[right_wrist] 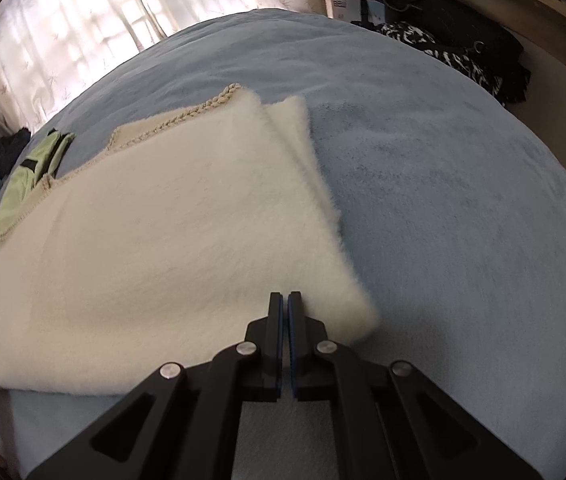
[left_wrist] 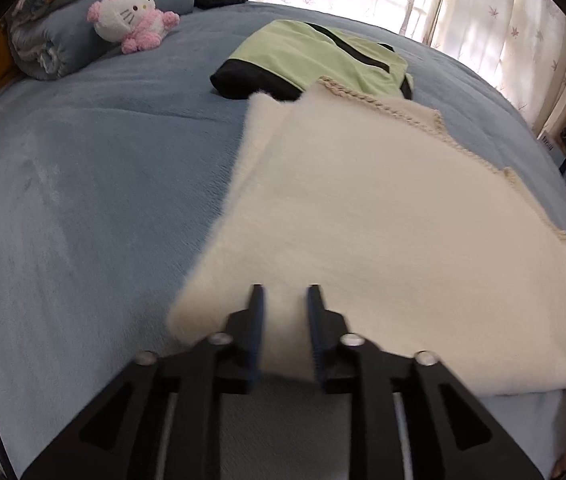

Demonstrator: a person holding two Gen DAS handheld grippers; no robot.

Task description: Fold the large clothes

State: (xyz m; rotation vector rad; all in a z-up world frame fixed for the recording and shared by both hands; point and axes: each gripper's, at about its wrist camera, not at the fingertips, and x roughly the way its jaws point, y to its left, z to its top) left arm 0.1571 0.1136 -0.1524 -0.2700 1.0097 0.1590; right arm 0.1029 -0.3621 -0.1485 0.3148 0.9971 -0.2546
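A large cream fuzzy garment with a braided trim lies folded flat on the blue bed; it also shows in the right wrist view. My left gripper stands over its near left corner with its jaws parted around a bit of the cream fabric. My right gripper is at the garment's near right corner with its jaws almost together; a thin edge of fabric seems pinched between them.
A folded green and black garment lies beyond the cream one, seen too in the right wrist view. A pink and white plush toy and rolled blue bedding sit at the far left. Dark clothes lie by the bed's right side. Curtains hang behind.
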